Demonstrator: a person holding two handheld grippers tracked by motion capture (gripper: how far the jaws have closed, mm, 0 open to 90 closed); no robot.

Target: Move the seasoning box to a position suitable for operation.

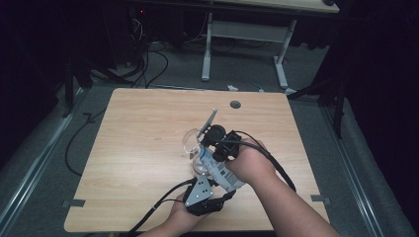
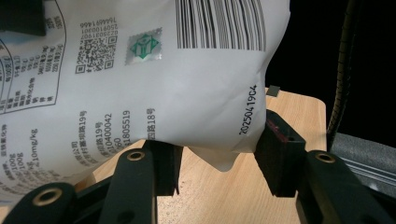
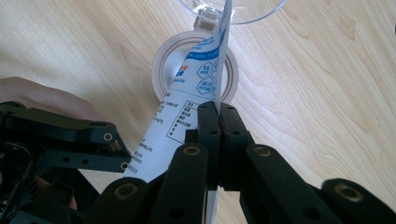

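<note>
Wooden table [image 1: 128, 148], both grippers' fingers [image 2: 280, 154] pinching white pouch [image 2: 163, 93], near glass [image 1: 190, 140]

One printed pouch [image 1: 217, 170], one clear glass [image 1: 190, 140], one tape ring [image 3: 161, 70] — and two claws: left [image 1: 200, 170], right [image 1: 207, 148].

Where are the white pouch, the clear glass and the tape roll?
white pouch [image 2: 154, 93]: left gripper view, printed face.
clear glass [image 1: 190, 141]: high view, its rim.
tape roll [image 3: 161, 60]: right gripper view, ring's left side.

pouch [image 2: 140, 70] cut off by top edge; glass [image 3: 233, 11] rim cut off; print too small.
</note>
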